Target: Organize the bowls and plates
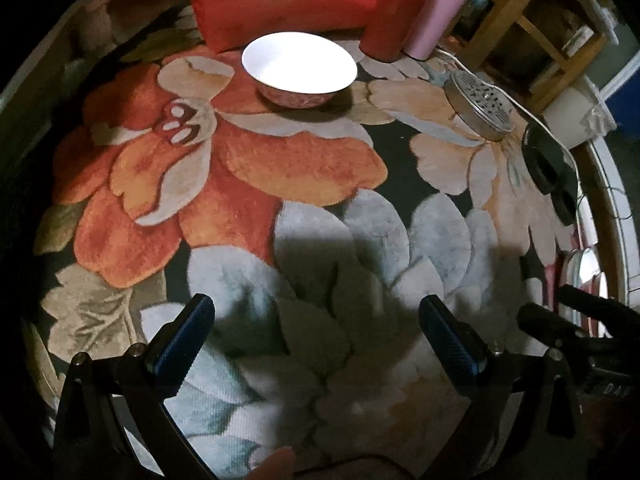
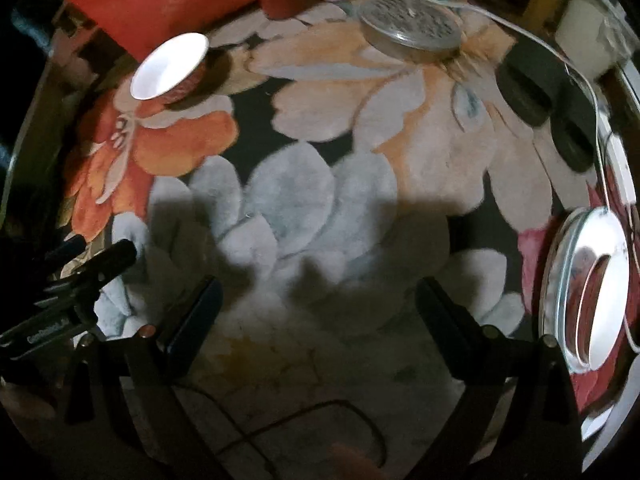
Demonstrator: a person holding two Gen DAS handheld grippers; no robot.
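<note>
Left wrist view: left gripper point(image 1: 316, 320) jaws apart, empty, aimed over the floral rug point(image 1: 248, 168) at the bowl point(image 1: 299, 67) standing upright far ahead.
Right wrist view: right gripper point(image 2: 320, 300) jaws apart, empty; glass plate point(image 2: 588, 280) lies at right, bowl point(image 2: 170, 68) far left, so likely both pieces are awaiting collection.

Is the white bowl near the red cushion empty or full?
Empty. The bowl stands upright on the rug, and its white inside shows nothing in it.

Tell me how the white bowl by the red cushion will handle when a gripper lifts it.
The bowl looks glazed and rigid, so probably slippery on its thin rim and breakable if dropped. It stands upright on a small foot on the soft rug, so a sideways push may tip it.
</note>
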